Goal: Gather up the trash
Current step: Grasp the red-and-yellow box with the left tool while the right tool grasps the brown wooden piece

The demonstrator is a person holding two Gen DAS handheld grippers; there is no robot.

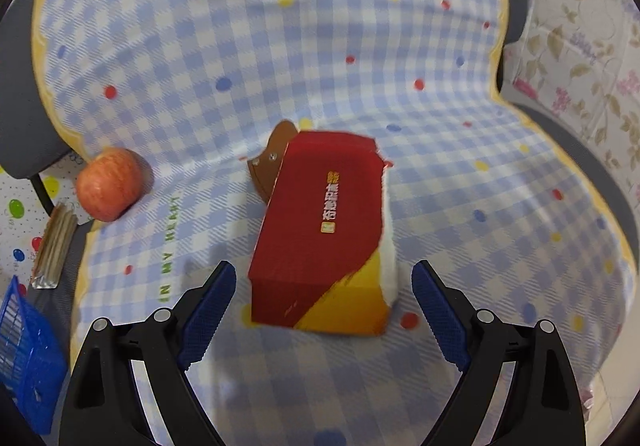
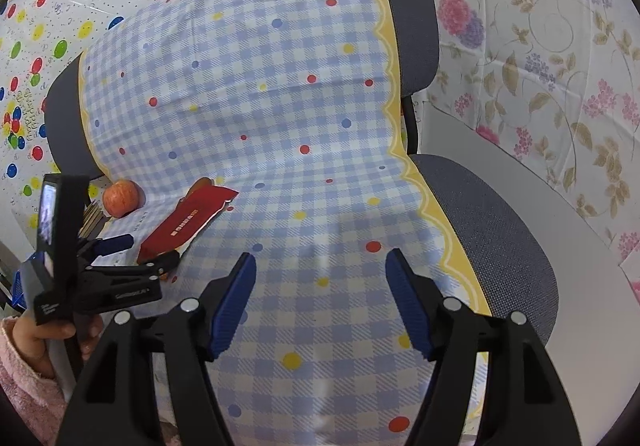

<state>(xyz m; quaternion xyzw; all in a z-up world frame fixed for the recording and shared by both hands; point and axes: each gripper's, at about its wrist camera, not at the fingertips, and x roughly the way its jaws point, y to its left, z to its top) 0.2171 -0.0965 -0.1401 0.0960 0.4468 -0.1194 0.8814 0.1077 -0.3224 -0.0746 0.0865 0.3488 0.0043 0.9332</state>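
A red and yellow carton box [image 1: 320,230] lies on the blue checked cloth [image 1: 280,46] that covers a chair. My left gripper [image 1: 324,266] is open, angled down over the box's near end, one blue pad on each side with a small gap to the carton. A brown piece [image 1: 272,162] pokes out behind the box. In the right wrist view the same box [image 2: 188,218] lies at the left, with the left gripper [image 2: 146,251] at its near end. My right gripper [image 2: 320,256] is open above bare cloth, with nothing between its fingers.
An apple [image 1: 110,184] sits at the cloth's left edge, beside a packet of thin sticks [image 1: 54,246]. A blue plastic basket [image 1: 28,358] stands lower left. A hand [image 2: 48,334] in a pink sleeve holds the left gripper. The grey chair seat [image 2: 500,230] meets a white table [image 2: 560,226] on the right.
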